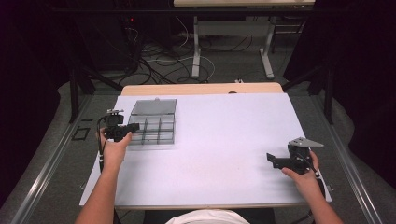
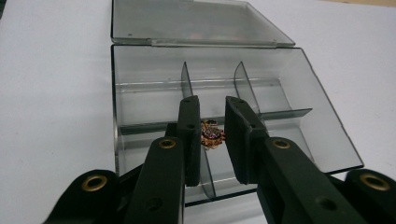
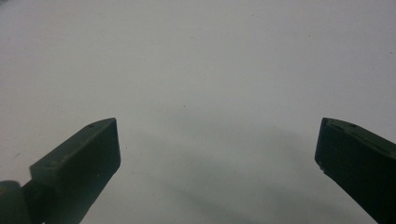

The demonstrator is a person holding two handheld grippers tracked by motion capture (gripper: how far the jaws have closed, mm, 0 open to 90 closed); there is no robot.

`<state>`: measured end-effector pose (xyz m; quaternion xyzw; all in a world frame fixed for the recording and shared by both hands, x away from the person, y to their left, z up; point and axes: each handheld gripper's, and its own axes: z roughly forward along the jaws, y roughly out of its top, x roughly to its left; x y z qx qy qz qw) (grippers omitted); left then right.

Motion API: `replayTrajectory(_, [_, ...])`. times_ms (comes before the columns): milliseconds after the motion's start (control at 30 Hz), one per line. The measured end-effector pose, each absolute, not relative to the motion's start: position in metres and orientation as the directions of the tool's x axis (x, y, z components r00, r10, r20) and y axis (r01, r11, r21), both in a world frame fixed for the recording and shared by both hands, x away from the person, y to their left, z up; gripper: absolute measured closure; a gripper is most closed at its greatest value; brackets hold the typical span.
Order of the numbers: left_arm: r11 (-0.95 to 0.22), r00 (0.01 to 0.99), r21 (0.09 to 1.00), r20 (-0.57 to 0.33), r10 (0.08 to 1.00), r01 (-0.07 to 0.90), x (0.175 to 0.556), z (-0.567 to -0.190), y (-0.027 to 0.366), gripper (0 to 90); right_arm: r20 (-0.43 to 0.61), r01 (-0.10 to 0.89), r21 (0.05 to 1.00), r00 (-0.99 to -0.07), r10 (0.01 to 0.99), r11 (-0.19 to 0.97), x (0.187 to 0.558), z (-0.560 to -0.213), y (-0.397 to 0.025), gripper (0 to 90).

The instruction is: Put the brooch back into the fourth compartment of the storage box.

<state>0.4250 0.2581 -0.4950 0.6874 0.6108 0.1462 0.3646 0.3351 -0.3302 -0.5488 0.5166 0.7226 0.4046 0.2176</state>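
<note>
The trinket (image 2: 212,134) sits between your left gripper's (image 2: 212,133) jaws, which look nearly closed on it above a middle cell of the open box (image 2: 140,93); keep the squeeze light and move straight up or down so it clears the thin dividers. Your right gripper (image 1: 279,161) rests wide apart over the bare white sheet (image 1: 224,140). Beyond the table (image 1: 201,88), the dim floor holds cables (image 1: 159,60) and a desk frame (image 1: 233,46).
</note>
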Motion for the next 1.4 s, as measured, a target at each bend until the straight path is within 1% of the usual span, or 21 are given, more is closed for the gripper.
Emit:
replayTrajectory(167, [0.022, 0.193, 0.677, -0.240, 0.951, 0.735, 0.427, -0.501, 0.260, 76.7, 0.098, 0.565, 0.813, -0.371, 0.924, 0.141, 0.335, -0.549, -0.331, 0.0])
replayTrajectory(333, [0.009, 0.185, 0.645, -0.234, 0.955, 0.764, 0.429, -0.505, 0.262, 76.6, 0.098, 0.565, 0.813, -0.372, 0.923, 0.141, 0.336, -0.549, -0.331, 0.0])
replayTrajectory(700, [0.022, 0.158, 0.637, -0.225, 0.962, 0.770, 0.432, -0.516, 0.264, 76.6, 0.099, 0.564, 0.813, -0.375, 0.922, 0.142, 0.335, -0.549, -0.331, 0.0])
replayTrajectory(733, [0.008, 0.167, 0.623, -0.221, 0.961, 0.782, 0.432, -0.515, 0.266, 76.6, 0.098, 0.564, 0.814, -0.375, 0.922, 0.143, 0.335, -0.549, -0.331, 0.0])
replayTrajectory(933, [0.023, 0.149, 0.626, -0.221, 0.964, 0.780, 0.434, -0.521, 0.266, 76.6, 0.100, 0.564, 0.814, -0.376, 0.921, 0.142, 0.335, -0.549, -0.331, 0.0])
replayTrajectory(1133, [0.009, 0.156, 0.612, -0.216, 0.964, 0.791, 0.434, -0.521, 0.269, 76.6, 0.099, 0.563, 0.814, -0.376, 0.921, 0.142, 0.335, -0.549, -0.331, 0.0])
replayTrajectory(1400, [0.018, 0.150, 0.624, -0.216, 0.965, 0.781, 0.434, -0.522, 0.268, 76.1, 0.099, 0.564, 0.814, -0.376, 0.921, 0.142, 0.335, -0.548, -0.331, 0.0])
